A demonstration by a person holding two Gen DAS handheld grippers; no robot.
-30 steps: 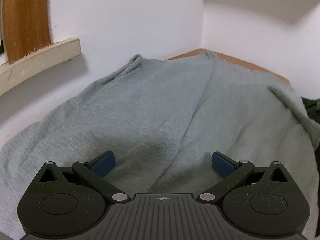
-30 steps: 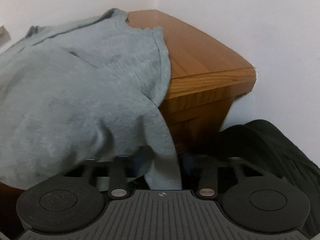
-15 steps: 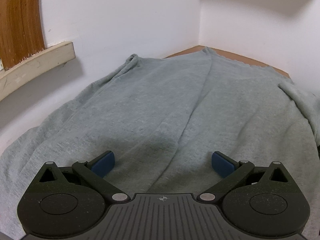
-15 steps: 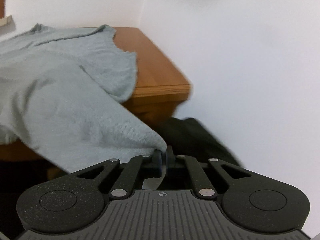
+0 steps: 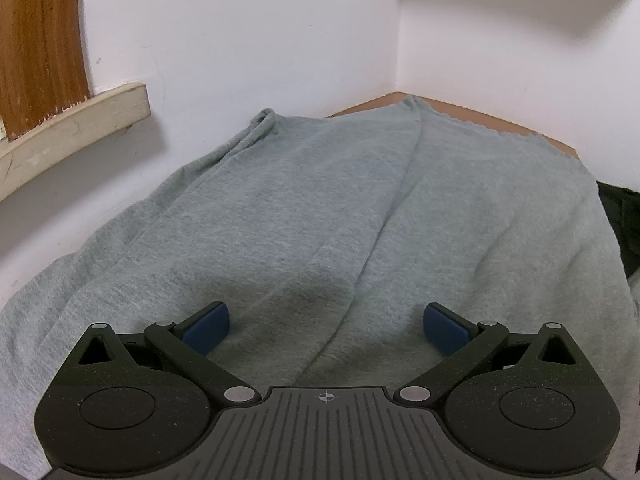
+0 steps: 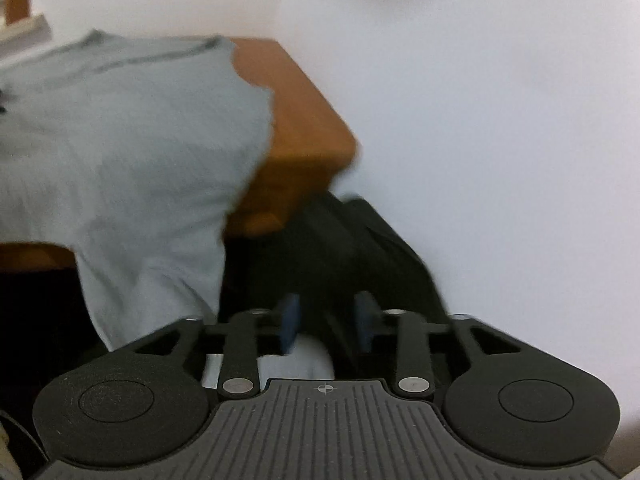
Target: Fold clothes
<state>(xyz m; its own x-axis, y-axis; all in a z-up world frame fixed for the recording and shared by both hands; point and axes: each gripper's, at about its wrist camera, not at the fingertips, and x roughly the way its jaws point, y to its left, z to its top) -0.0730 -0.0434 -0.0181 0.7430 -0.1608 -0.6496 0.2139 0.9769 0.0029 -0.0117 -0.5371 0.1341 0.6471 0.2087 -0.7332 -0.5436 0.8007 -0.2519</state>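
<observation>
A grey garment point(image 5: 320, 216) lies spread over a wooden table point(image 5: 472, 114) in a white wall corner, with a long crease down its middle. My left gripper point(image 5: 326, 326) is open just above the near part of the cloth, holding nothing. In the right wrist view the same grey garment point(image 6: 120, 140) hangs over the table's point(image 6: 304, 120) right edge. My right gripper point(image 6: 326, 322) is partly open beside the hanging edge, with nothing between its blue pads; the view is blurred.
A black bag or dark cloth point(image 6: 352, 248) lies on the floor below the table's right end, also at the right edge of the left wrist view point(image 5: 620, 216). A pale wooden ledge point(image 5: 72, 128) runs along the left wall.
My right gripper was shut on the garment's hanging edge half a second ago; now it has opened and the cloth has dropped free. The left gripper stays open, shifted slightly over the cloth.
</observation>
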